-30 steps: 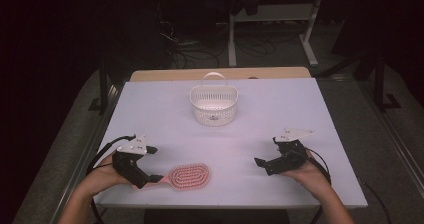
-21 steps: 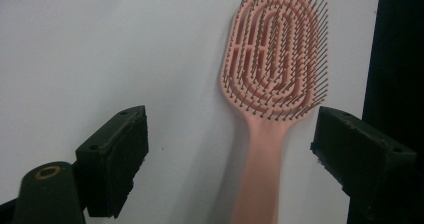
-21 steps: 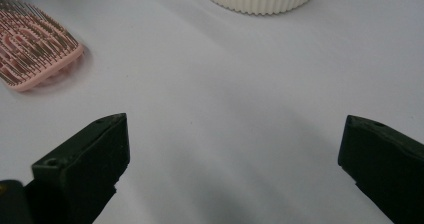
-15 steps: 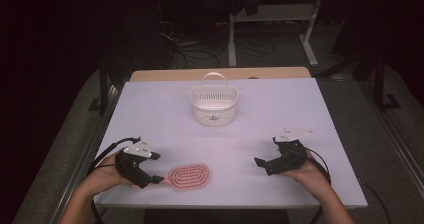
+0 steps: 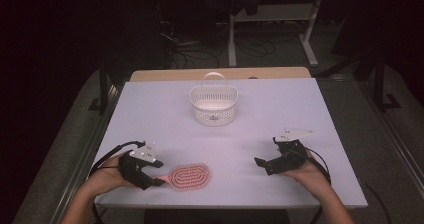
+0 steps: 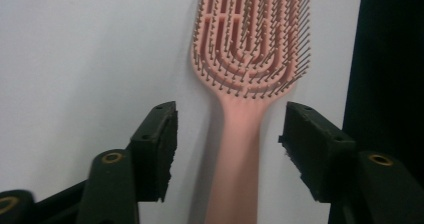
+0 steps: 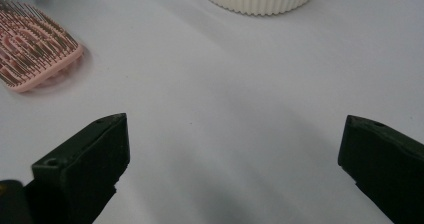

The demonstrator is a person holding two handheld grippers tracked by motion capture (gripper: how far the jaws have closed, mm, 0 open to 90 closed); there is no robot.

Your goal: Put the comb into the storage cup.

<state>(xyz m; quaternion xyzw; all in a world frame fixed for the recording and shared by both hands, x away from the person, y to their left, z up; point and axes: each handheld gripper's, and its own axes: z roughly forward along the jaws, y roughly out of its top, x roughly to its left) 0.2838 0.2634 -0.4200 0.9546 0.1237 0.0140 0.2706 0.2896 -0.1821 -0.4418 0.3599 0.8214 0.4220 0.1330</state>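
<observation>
Left claw [image 6: 227, 129] closing around pink hairbrush [image 6: 247, 59] handle (untouched), right claw [image 7: 235, 144] wide, empty

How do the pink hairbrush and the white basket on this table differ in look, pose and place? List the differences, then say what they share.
The hairbrush is pink; the basket is white. The hairbrush lies flat, bristles up; the basket stands upright with its handle raised. The hairbrush lies at the near edge, its handle between the jaws of the left gripper, which have just been closing and do not yet touch it; the basket stands farther back, apart from both grippers. Both rest on the white table.
</observation>
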